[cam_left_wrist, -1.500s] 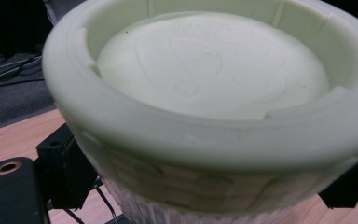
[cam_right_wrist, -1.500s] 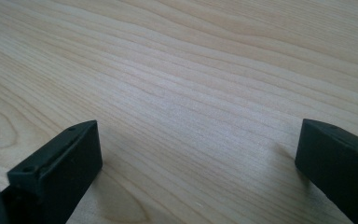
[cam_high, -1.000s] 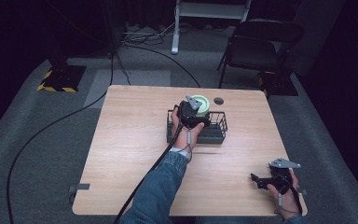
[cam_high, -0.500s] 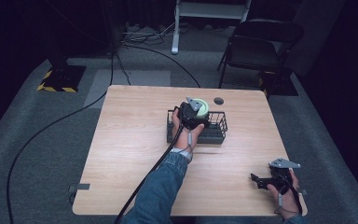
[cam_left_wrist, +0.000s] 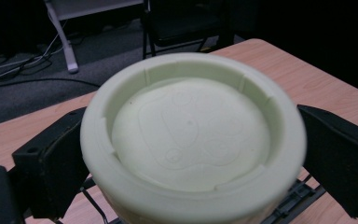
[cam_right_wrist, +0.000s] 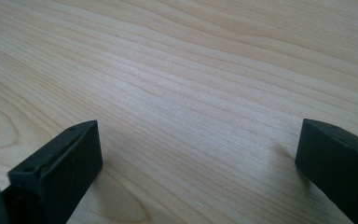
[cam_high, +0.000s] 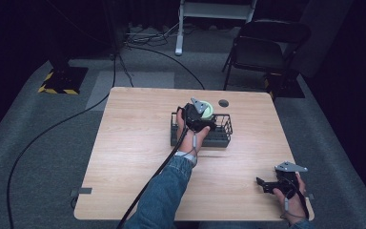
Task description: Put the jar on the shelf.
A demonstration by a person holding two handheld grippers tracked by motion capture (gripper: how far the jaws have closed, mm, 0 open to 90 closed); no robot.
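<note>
A pale green round bowl (cam_left_wrist: 191,135) sits between the two black jaws of my left gripper (cam_left_wrist: 192,158), which is shut on its rim from both sides. In the high view the left gripper (cam_high: 199,117) holds the green bowl (cam_high: 209,110) over the far edge of a black wire basket (cam_high: 221,137) at the middle of the wooden table (cam_high: 133,138). My right gripper (cam_high: 266,184) rests low near the table's front right corner. In its own view the right gripper (cam_right_wrist: 196,154) stands open over bare wood.
A small dark round hole (cam_high: 223,102) marks the tabletop just behind the basket. A black chair (cam_high: 267,47) and a white stand (cam_high: 181,28) are on the floor beyond the table. A black cable (cam_high: 52,129) runs across the floor at the left.
My left gripper has shifted a little to the right over the basket with the green bowl in it. The right gripper has stayed put.
</note>
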